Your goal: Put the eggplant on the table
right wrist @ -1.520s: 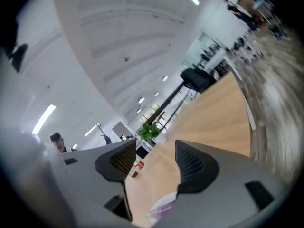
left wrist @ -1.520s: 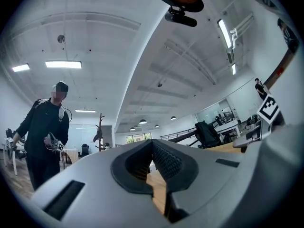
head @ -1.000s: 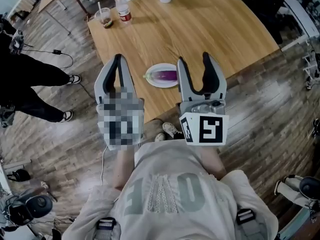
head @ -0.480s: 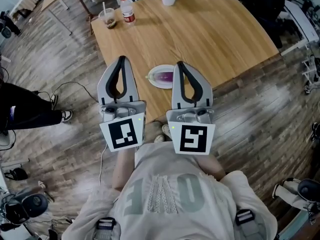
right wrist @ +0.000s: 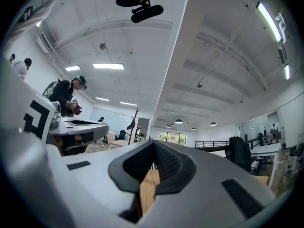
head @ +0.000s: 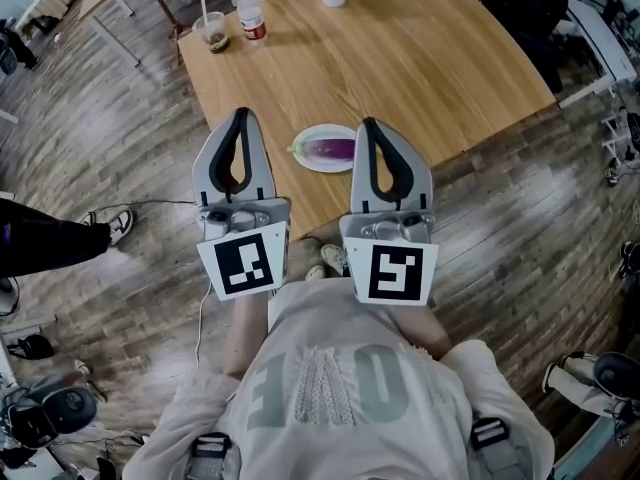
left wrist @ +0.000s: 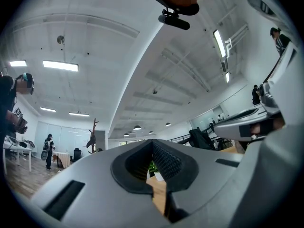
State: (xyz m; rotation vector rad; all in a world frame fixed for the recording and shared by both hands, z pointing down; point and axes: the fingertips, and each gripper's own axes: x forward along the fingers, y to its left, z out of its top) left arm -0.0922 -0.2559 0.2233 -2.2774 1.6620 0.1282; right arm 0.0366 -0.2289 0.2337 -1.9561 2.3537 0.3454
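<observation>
Head view: the eggplant (head: pixel 333 149) lies on a white plate (head: pixel 308 160) near the worktop's (head: pixel 420 58) front edge, just beyond the left gripper (head: pixel 240 116) and right gripper (head: pixel 369 124). Left gripper view: jaws together, nothing between them. Right gripper view: jaws likewise pressed together, empty (both point above the worktop). Risk: approaching with jaws unopened could shove the plate off the edge.
</observation>
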